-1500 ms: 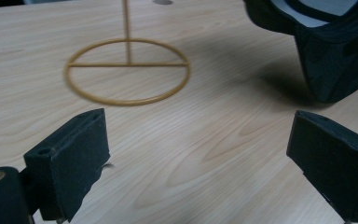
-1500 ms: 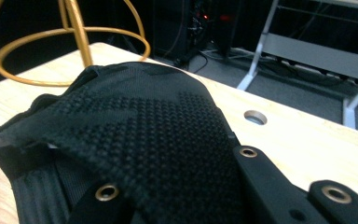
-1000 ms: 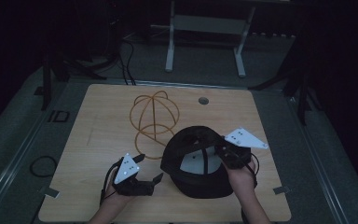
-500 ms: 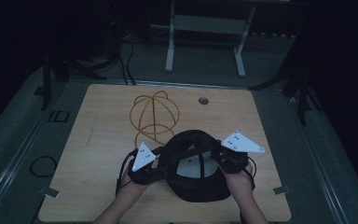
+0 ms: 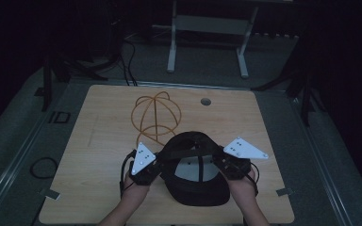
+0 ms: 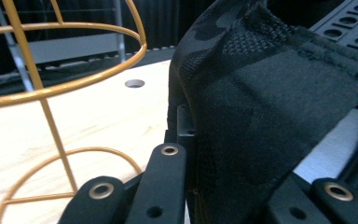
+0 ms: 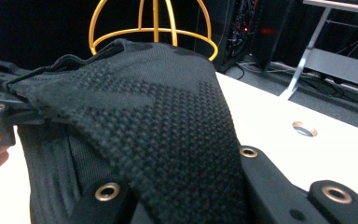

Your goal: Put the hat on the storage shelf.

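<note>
Black cap [image 5: 195, 167] sat between your grippers; left gripper [image 5: 152, 165] clamped its side fabric. Right gripper [image 5: 226, 167] likewise pinched the opposite edge; wire stand [image 5: 154, 113] just behind.

The high view is dim and grainy; only the table [image 5: 99, 141] is lit, from above, and the surroundings fall to near black. Both gripper views are brighter. The black cap [image 7: 168, 140] fabric is sharp, while the background appears slightly soft.

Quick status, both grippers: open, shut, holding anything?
Left gripper: shut on the black cap, gripping its left edge.
Right gripper: shut on the black cap, gripping its right edge.
</note>
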Motion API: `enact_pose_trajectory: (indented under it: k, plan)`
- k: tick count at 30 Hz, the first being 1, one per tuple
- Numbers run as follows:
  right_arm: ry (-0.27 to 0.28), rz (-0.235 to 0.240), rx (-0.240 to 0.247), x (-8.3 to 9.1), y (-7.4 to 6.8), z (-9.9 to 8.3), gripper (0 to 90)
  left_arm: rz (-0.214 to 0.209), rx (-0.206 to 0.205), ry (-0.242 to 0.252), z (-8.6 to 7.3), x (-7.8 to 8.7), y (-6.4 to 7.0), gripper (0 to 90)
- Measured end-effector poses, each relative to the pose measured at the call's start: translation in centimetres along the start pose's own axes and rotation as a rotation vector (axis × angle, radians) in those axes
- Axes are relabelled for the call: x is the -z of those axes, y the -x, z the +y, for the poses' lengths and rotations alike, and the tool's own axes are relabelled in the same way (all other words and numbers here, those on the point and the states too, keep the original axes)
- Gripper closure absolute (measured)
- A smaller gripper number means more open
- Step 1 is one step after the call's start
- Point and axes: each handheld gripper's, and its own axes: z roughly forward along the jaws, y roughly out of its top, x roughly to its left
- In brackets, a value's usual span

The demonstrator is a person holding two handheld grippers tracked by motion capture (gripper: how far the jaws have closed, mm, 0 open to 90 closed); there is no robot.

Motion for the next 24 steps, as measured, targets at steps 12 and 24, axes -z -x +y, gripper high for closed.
enact_pose_trajectory:
  k: [12, 24]
  plan:
    - [0.007, 0.038, -0.011, 1.4, 0.2, -1.4, 79.1, -0.037, -0.002, 0.022, 1.6, 0.7, 0.3, 88.5]
    - [0.008, 0.130, 0.001, 4.4, 0.2, -3.5, 51.0, -0.039, -0.047, 0.088, 3.5, 1.8, 1.4, 88.5]
